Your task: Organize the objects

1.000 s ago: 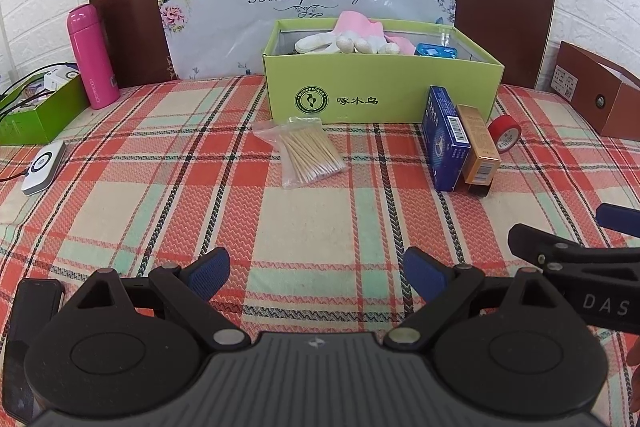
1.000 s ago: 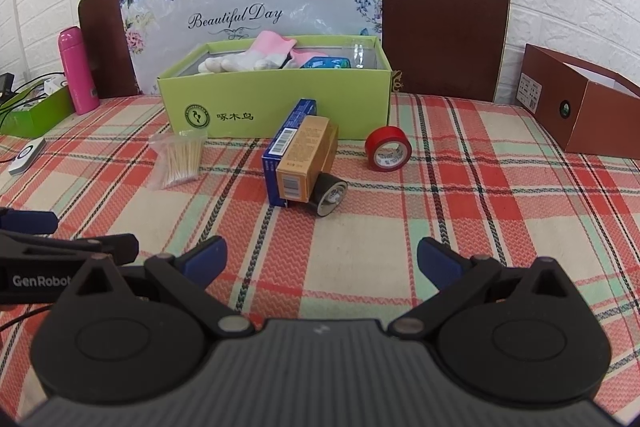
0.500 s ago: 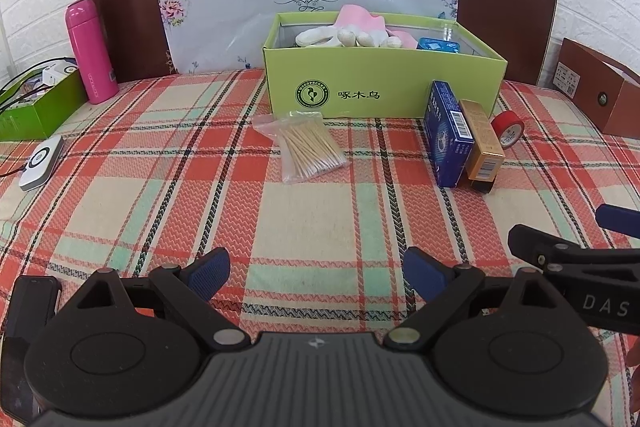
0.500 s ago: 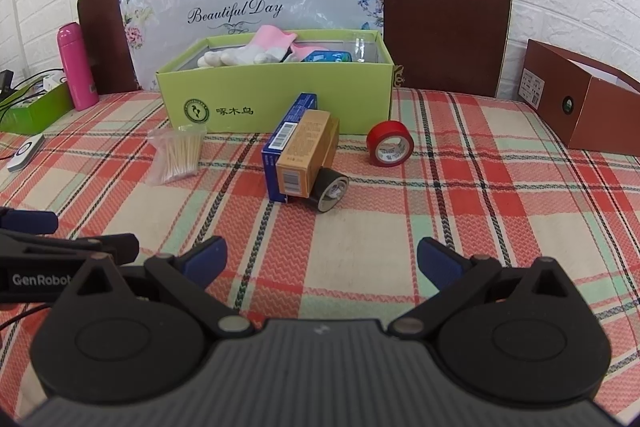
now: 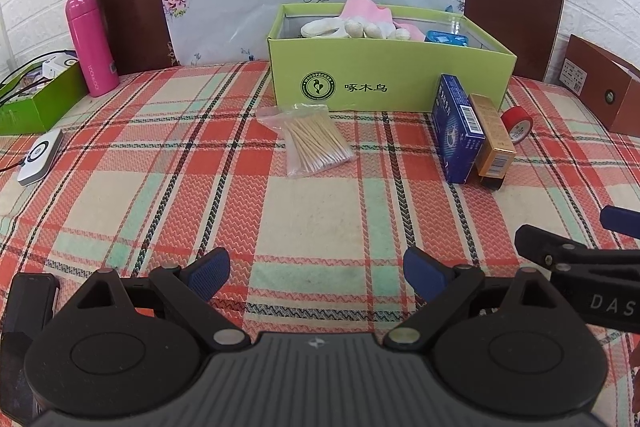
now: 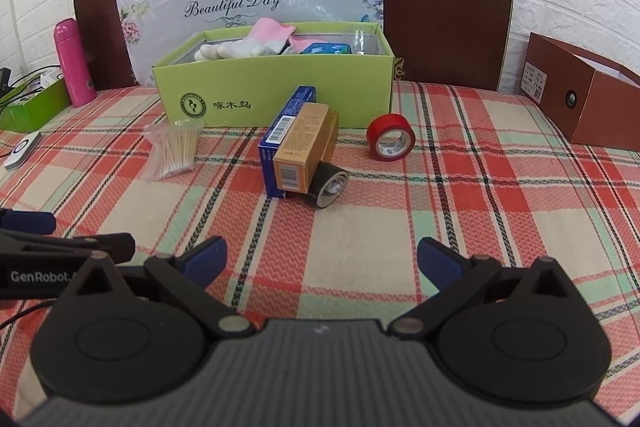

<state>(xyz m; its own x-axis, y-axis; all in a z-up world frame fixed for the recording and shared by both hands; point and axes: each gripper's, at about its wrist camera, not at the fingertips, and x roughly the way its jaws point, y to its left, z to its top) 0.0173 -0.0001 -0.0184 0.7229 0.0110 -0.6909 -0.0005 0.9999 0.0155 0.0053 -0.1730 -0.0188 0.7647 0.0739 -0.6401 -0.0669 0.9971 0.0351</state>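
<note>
A green open box at the back of the plaid table holds gloves, pink cloth and a blue packet. In front of it lie a bag of cotton swabs, a blue carton, a gold carton, a black tape roll and a red tape roll. My left gripper is open and empty, well short of the swabs. My right gripper is open and empty, short of the cartons.
A pink bottle and a green tray with cables stand at the left. A white device lies near the left edge. A brown box sits at the right. A chair back and floral bag stand behind.
Both grippers have tilted or risen slightly, so the objects sit a little lower and farther in view. Both stay open. No object has moved.
</note>
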